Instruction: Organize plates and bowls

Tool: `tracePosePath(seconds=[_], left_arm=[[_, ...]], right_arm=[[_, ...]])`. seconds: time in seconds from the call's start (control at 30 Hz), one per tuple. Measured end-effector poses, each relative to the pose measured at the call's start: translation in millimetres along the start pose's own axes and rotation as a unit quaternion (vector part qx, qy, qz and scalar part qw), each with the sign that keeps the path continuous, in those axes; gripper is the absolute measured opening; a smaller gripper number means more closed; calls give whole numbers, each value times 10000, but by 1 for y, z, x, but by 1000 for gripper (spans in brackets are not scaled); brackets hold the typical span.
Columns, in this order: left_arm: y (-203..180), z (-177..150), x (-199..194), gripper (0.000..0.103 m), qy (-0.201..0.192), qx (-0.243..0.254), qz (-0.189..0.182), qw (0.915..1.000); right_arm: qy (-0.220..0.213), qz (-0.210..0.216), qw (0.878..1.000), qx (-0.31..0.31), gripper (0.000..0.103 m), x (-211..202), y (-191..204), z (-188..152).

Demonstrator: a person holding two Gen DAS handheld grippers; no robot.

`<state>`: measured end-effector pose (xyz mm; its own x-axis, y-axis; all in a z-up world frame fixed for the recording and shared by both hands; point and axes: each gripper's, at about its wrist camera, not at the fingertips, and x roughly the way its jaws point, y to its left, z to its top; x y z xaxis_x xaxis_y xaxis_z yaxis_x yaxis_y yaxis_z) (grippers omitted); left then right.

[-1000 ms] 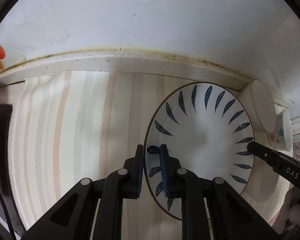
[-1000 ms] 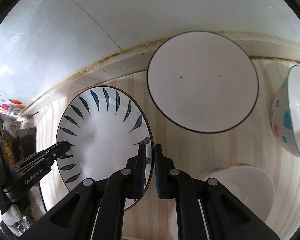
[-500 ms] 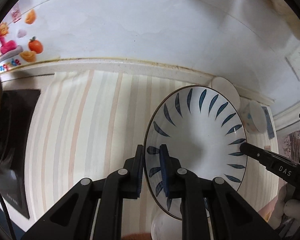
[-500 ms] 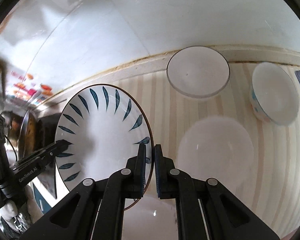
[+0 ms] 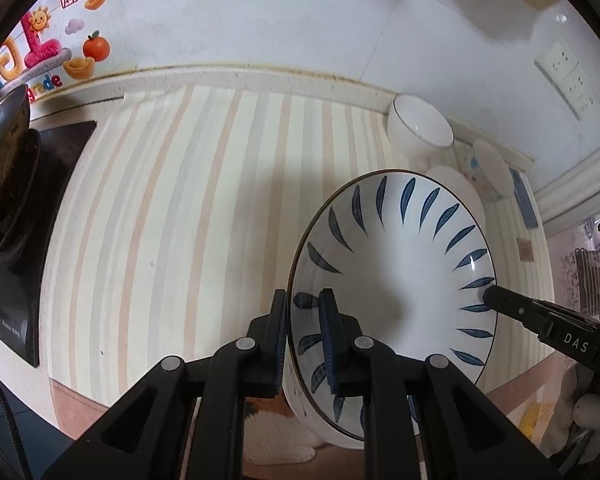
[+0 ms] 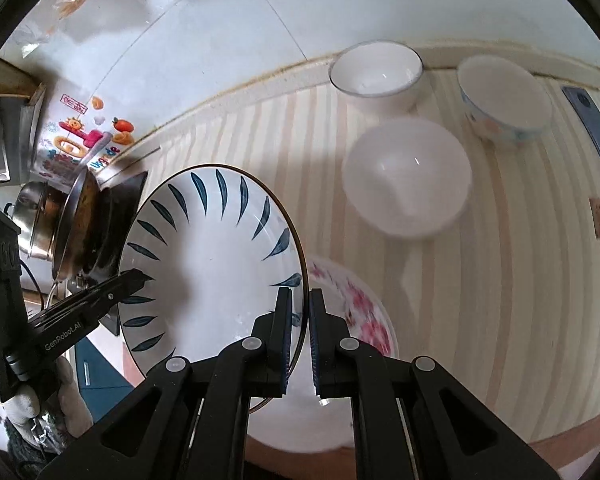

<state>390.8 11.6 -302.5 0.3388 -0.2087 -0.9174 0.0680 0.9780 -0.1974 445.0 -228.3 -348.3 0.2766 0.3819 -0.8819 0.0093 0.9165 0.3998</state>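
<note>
A white plate with blue leaf marks (image 5: pixel 396 280) hangs above the striped counter, held by both grippers. My left gripper (image 5: pixel 303 300) is shut on its left rim. My right gripper (image 6: pixel 300 296) is shut on the opposite rim and shows in the left wrist view as a dark finger (image 5: pixel 496 294). In the right wrist view the same plate (image 6: pixel 212 260) fills the lower left, and the left gripper's finger (image 6: pixel 136 280) reaches its far edge. Under and beside it lies a floral plate (image 6: pixel 360 308), partly hidden.
A plain white bowl (image 6: pixel 376 72), a spotted bowl (image 6: pixel 504 96) and a wide white bowl (image 6: pixel 408 176) stand near the back wall. A dark stove with a metal pot (image 5: pixel 0 160) is at the left. A blue phone (image 6: pixel 592 132) lies at the right.
Both grippers have risen and drawn back from the wall with the leaf plate between them. The bowls look smaller, and the stove and the floral plate have come into view.
</note>
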Motion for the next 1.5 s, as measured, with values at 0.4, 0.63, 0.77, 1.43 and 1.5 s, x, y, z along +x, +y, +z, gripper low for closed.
tracePosePath(seconds=[0.4, 0.63, 0.77, 1.43, 1.5], left_arm=[[-13, -34, 47, 13, 441, 76, 193, 9988], [-15, -46, 66, 14, 677, 34, 237, 9974], [-15, -48, 71, 14, 708, 23, 273, 9971], [-17, -43, 84, 16, 672, -184, 479, 9964], [-16, -45, 82, 16, 640, -214, 510, 9964]], right_arm=[[319, -130, 9993, 119, 10, 31, -37, -37], [434, -146, 9987, 237, 10, 43, -51, -48], [467, -155, 9984, 272, 10, 47, -56, -50], [654, 16, 9971, 389, 13, 59, -62, -47], [655, 56, 9966, 488, 13, 59, -63, -47]])
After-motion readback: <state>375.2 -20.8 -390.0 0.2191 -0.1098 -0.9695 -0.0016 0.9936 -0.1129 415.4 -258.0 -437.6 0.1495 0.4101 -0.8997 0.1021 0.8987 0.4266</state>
